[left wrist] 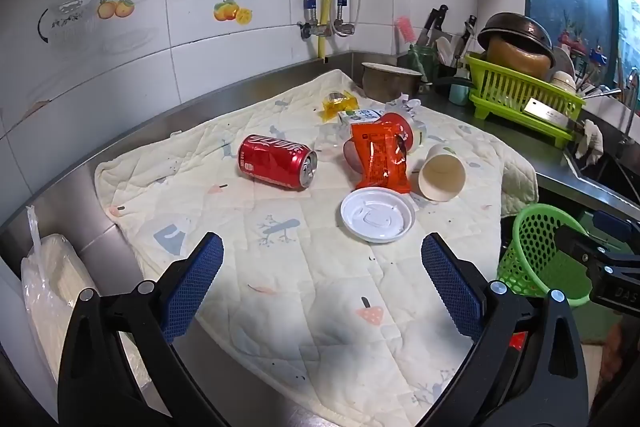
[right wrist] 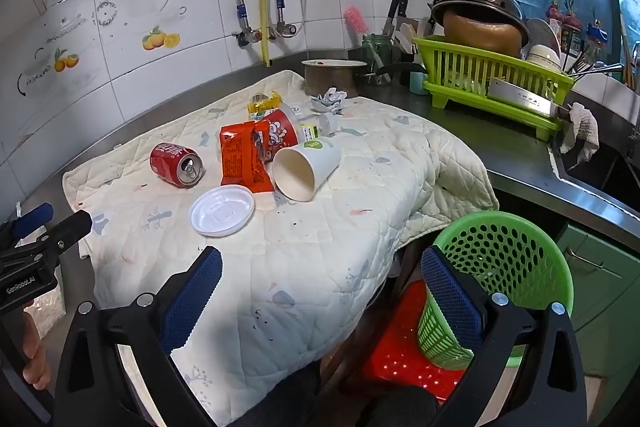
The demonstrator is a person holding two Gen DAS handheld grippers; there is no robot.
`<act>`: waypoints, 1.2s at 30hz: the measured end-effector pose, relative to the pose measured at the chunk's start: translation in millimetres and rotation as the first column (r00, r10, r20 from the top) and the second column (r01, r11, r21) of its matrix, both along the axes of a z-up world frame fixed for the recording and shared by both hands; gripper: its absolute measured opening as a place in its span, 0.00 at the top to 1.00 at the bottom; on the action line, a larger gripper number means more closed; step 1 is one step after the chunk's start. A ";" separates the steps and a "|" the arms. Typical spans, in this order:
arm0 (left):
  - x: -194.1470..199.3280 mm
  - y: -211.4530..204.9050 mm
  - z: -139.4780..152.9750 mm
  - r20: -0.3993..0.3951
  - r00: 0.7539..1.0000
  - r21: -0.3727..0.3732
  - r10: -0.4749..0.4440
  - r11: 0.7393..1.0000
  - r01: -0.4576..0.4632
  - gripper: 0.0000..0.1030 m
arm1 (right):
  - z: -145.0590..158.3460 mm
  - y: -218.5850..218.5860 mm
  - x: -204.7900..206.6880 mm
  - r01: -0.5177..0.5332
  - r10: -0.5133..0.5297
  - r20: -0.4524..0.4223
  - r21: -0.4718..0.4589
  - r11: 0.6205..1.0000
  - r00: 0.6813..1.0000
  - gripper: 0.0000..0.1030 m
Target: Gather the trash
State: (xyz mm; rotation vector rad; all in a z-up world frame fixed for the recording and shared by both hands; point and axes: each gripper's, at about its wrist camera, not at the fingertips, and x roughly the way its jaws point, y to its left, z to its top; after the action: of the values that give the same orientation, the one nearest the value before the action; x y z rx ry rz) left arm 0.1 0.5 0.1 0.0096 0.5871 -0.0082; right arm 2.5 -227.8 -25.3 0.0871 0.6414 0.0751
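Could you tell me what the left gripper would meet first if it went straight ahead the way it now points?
Probably the quilted mat, since the open left gripper looks down at it. The first piece of trash in that line looks to be the white lid, ahead of the orange packet; depth is unclear.

A home kitchen is showing here: white wall tiles are backing a steel counter, and a green dish rack is holding pots beside knives.
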 end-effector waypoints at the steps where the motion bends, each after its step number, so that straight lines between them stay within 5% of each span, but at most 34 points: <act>1: -0.2 0.1 0.3 0.000 1.000 0.000 -0.001 1.000 0.001 0.05 | 0.5 0.4 -0.6 0.001 -0.001 0.007 -0.004 1.000 1.000 0.06; 36: -0.8 -2.7 -0.6 -0.003 1.000 0.004 -0.007 1.000 0.007 0.05 | 1.9 1.8 -0.4 -0.004 0.004 0.004 -0.004 1.000 1.000 0.06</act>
State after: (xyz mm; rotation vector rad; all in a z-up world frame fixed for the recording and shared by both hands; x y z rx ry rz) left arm -0.7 -2.2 -0.4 0.0154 0.5901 -0.0139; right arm 2.1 -226.0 -23.4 0.0821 0.6378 0.0776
